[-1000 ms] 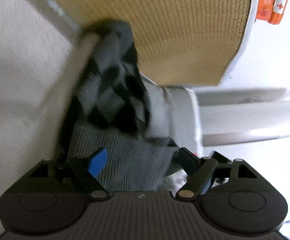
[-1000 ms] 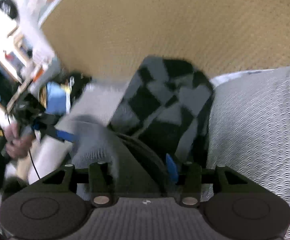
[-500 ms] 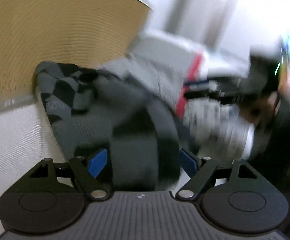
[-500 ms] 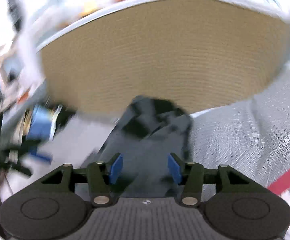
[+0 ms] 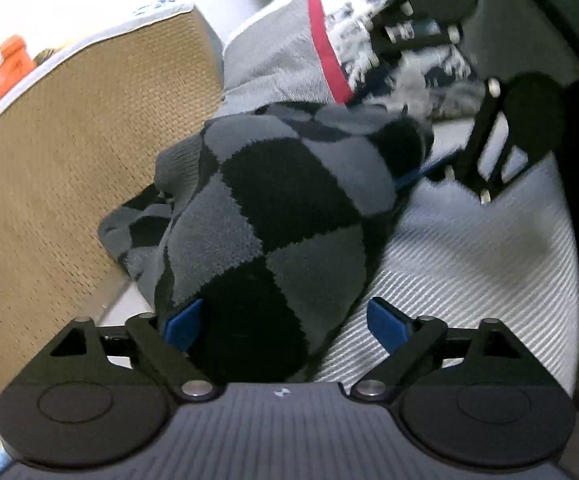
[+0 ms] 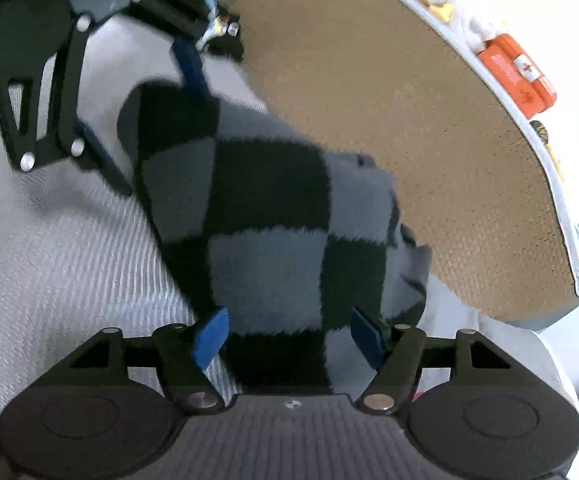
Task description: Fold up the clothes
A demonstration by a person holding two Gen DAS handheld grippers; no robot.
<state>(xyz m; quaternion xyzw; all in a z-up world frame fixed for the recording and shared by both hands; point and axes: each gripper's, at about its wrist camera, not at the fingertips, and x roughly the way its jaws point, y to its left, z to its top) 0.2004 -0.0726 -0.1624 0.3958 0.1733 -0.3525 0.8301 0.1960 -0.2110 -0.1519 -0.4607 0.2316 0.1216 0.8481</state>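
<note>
Left gripper (image 5: 285, 320) opening, blue pads clear of the black-and-grey checkered knit garment (image 5: 273, 216) bunched between them; right gripper (image 6: 287, 334) likewise opening astride the same garment's other end (image 6: 265, 224), pads not pressing. Lies folded in a thick bundle on the white ribbed bedcover (image 5: 481, 248), just beside the tan woven mat (image 6: 389, 112). Beyond, a grey patterned garment with red stripe (image 5: 321, 60); orange case (image 6: 517, 74) past the mat.
</note>
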